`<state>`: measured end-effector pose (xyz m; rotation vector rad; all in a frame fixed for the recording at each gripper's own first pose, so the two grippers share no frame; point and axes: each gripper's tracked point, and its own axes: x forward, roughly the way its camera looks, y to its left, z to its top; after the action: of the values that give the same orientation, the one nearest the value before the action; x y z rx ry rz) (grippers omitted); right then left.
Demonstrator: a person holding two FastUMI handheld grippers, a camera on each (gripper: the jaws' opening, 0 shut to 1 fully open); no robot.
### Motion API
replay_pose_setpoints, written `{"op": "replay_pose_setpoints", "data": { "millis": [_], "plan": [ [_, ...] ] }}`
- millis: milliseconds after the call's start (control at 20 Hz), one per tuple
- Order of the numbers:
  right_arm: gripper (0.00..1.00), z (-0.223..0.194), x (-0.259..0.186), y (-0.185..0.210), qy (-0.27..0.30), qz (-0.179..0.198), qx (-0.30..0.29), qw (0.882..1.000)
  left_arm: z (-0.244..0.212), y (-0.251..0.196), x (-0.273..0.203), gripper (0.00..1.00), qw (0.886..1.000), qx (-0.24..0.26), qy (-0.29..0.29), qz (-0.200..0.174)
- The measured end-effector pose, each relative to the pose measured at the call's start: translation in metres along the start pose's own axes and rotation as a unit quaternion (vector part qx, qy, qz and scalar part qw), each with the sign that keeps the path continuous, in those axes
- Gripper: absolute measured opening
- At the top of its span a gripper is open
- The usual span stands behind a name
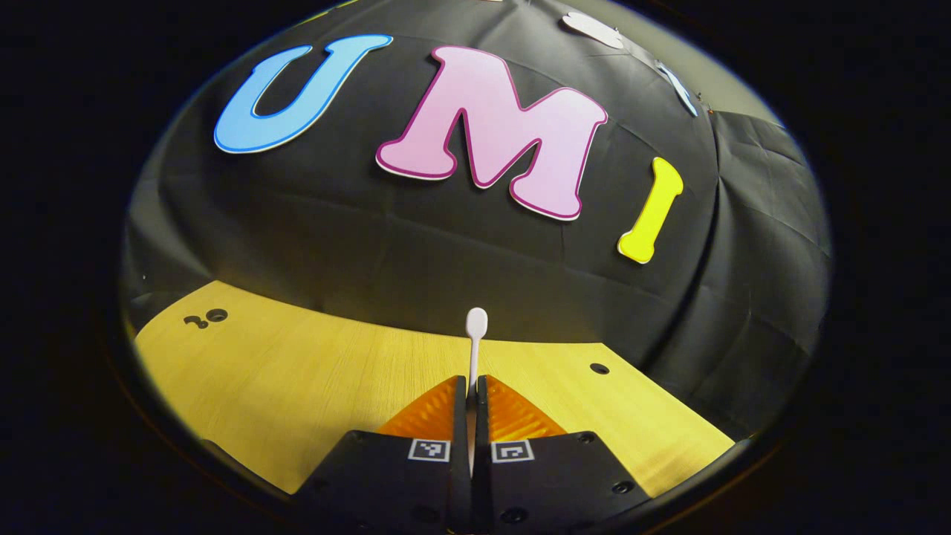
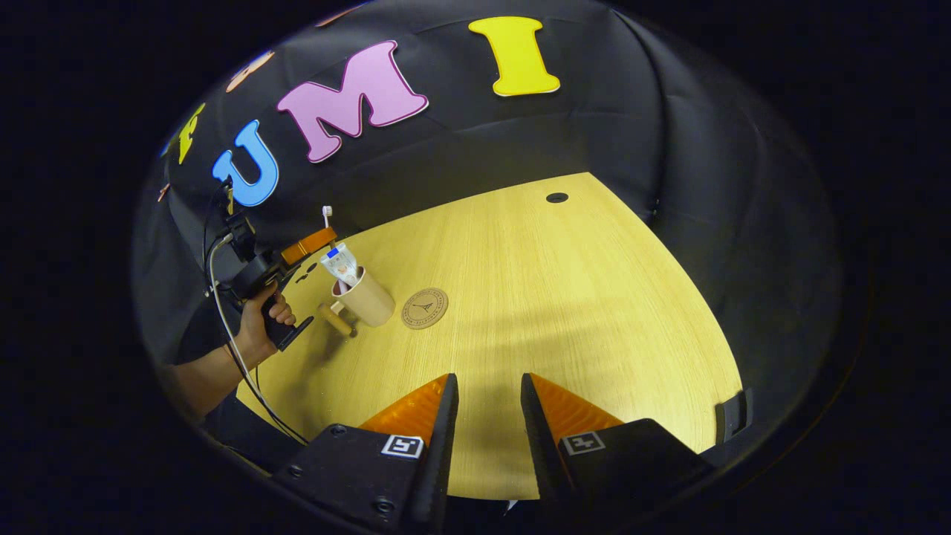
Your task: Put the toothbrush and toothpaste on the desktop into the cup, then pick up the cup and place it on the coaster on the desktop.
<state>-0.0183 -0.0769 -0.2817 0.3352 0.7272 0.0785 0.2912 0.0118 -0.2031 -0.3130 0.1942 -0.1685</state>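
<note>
Both left jaws clamp toothbrush (image 1: 475, 338), head jutting past tips | right gripper (image 2: 488, 386) jaws narrowly apart, empty | cup (image 2: 365, 299) well ahead-left

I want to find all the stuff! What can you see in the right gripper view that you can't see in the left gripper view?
The right gripper view has the cup with the toothpaste standing in it, the round coaster beside the cup, a hand holding the left gripper above the cup, and the right gripper open over bare desk. The left gripper view has a close look at the left gripper's fingers pinching the toothbrush. Both have the toothbrush, the wooden desk and the black wall.
</note>
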Motion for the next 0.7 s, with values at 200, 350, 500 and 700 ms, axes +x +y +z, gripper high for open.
{"op": "replay_pose_setpoints", "data": {
  "millis": [200, 350, 500, 700],
  "plan": [
    [0.52, 0.0, -0.005, 0.002, -0.002, -0.003, 0.009, 1.0, -0.014, -0.001, 0.003, 0.1, 1.0, 0.0, 0.023, -0.007],
    [0.52, 0.003, -0.007, 0.009, 0.003, 0.005, -0.002, 1.0, -0.02, -0.001, -0.007, 0.15, 0.999, 0.002, 0.036, -0.008],
    [0.52, 0.009, -0.005, 0.016, 0.007, 0.016, -0.011, 1.0, -0.026, 0.001, -0.016, 0.26, 0.999, 0.007, 0.053, -0.003],
    [0.52, 0.02, -0.003, 0.024, 0.002, 0.03, -0.014, 0.999, -0.03, 0.001, -0.041, 0.62, 0.997, 0.003, 0.078, -0.003]
  ]
}}
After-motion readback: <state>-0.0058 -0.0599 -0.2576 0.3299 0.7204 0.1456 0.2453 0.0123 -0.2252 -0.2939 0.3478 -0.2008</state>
